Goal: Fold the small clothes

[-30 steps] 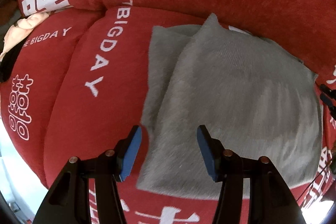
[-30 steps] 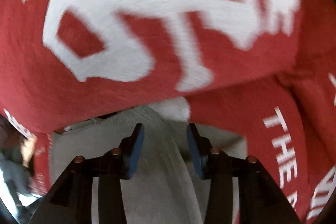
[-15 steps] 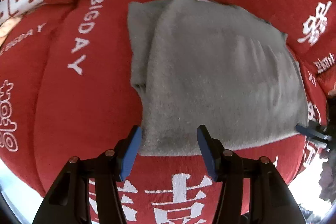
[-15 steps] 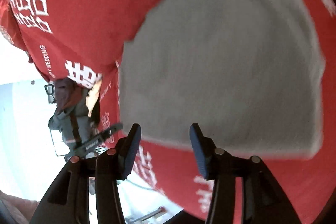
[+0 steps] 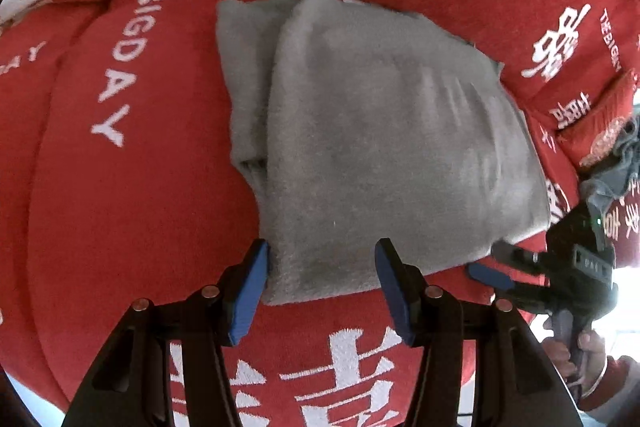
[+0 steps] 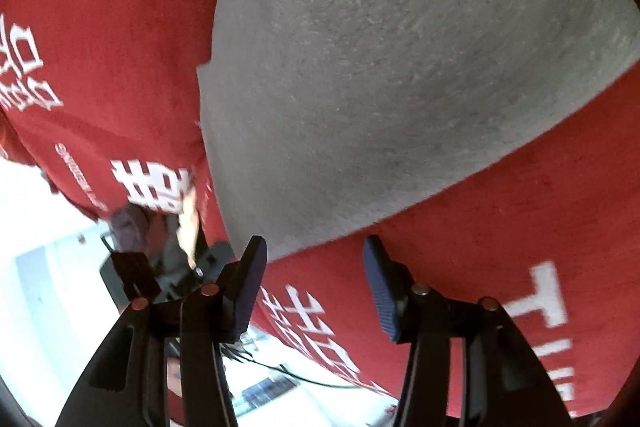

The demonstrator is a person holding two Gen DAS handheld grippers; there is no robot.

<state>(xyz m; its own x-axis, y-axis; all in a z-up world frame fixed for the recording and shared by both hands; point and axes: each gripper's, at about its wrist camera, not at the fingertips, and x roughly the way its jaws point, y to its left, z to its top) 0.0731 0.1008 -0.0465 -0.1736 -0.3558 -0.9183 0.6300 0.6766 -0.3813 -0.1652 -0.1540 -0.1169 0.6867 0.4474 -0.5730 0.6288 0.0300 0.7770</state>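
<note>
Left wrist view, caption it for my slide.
Open left gripper poised over near edge of folded grey knit garment on red printed cushion.

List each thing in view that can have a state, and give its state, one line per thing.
Grey cloth: folded, lying flat on the red cover.
Left tongs: open, straddling the cloth's near corner, not gripping.
Right tongs: open, just been opening, at the cloth's edge, nothing held.
</note>
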